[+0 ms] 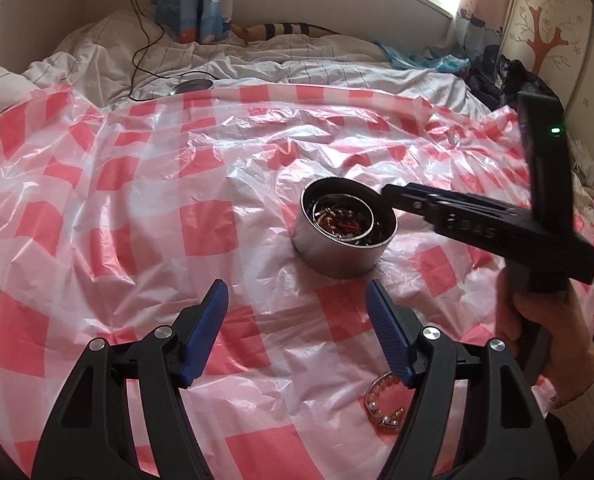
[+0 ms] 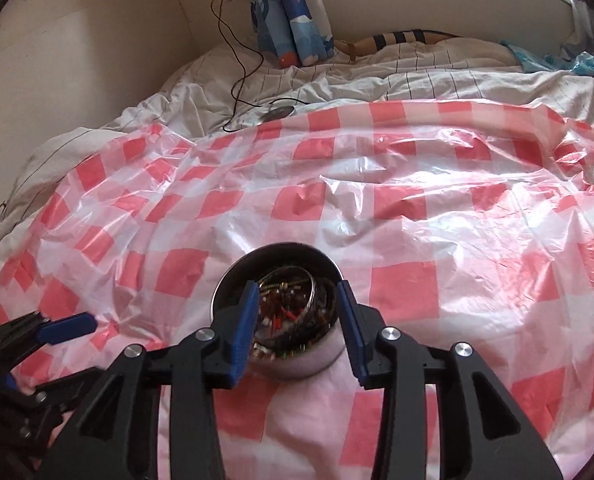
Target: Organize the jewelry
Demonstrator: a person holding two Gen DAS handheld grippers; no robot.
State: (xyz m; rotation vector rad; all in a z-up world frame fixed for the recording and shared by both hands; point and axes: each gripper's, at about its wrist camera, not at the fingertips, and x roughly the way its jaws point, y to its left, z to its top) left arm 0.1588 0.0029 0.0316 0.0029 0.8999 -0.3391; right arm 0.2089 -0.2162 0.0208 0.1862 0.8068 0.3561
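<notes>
Left wrist view: left gripper (image 1: 297,320) wide and empty, pearl bracelet (image 1: 381,404) at lower right under its right finger, tin (image 1: 345,228) beyond at centre; right wrist view: right gripper (image 2: 297,316) half-open, empty, over the tin (image 2: 277,312).

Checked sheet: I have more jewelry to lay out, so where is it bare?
Bare: the wide stretch of checked sheet left of the metal tin, and the strip beyond it toward the white bedding. Crowded: around the tin, with the right gripper over it, and the bead bracelet nearby.
</notes>
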